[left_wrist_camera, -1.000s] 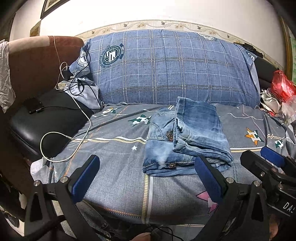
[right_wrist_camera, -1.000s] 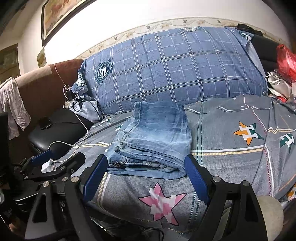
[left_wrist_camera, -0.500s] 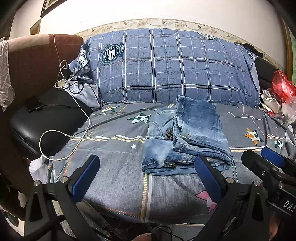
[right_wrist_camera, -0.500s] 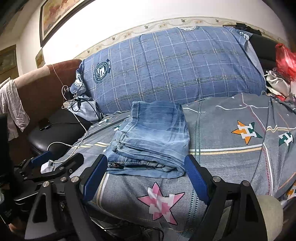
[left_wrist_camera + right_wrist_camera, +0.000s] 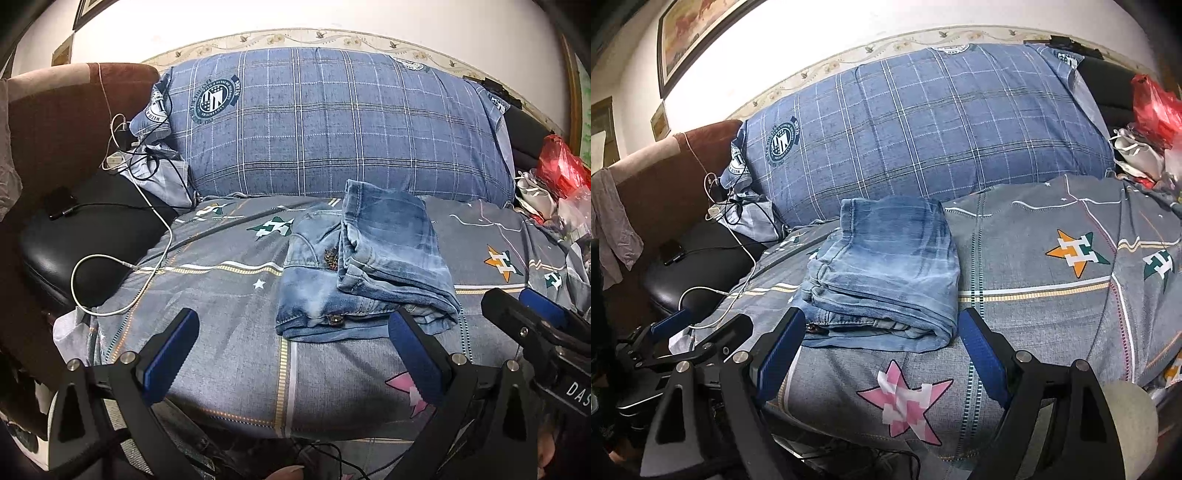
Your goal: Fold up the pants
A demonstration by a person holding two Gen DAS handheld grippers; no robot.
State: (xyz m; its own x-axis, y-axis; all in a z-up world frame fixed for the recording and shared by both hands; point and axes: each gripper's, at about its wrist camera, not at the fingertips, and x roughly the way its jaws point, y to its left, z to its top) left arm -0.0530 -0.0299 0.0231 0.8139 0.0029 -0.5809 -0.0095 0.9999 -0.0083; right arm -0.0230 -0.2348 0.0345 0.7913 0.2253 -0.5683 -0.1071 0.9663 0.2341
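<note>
Both claws hang spread wide over the near edge of the bed with nothing between their blue pads: the left gripper (image 5: 291, 343) sits low and a little left of the bundle, and the right gripper (image 5: 882, 343) sits just in front of it, its two fingers framing the near end of the cloth without touching. From the left wrist view the right one shows as a black arm with a blue tip at the far right edge. The jeans (image 5: 364, 266) lie folded into a compact stack near the middle of the grey bedspread (image 5: 221, 332), which is printed with stars. The waistband and its metal button face the near edge, while the doubled legs are laid on top and lean toward the right side of the stack. Behind the denim, touching its far end, a big blue plaid pillow (image 5: 332, 125) stands propped against the wall. A white cable (image 5: 122, 266) loops from the spread onto a black padded seat (image 5: 85, 243) at the left, beside a brown chair back. A red plastic bag (image 5: 1156, 107) sits among clutter at the far right.
</note>
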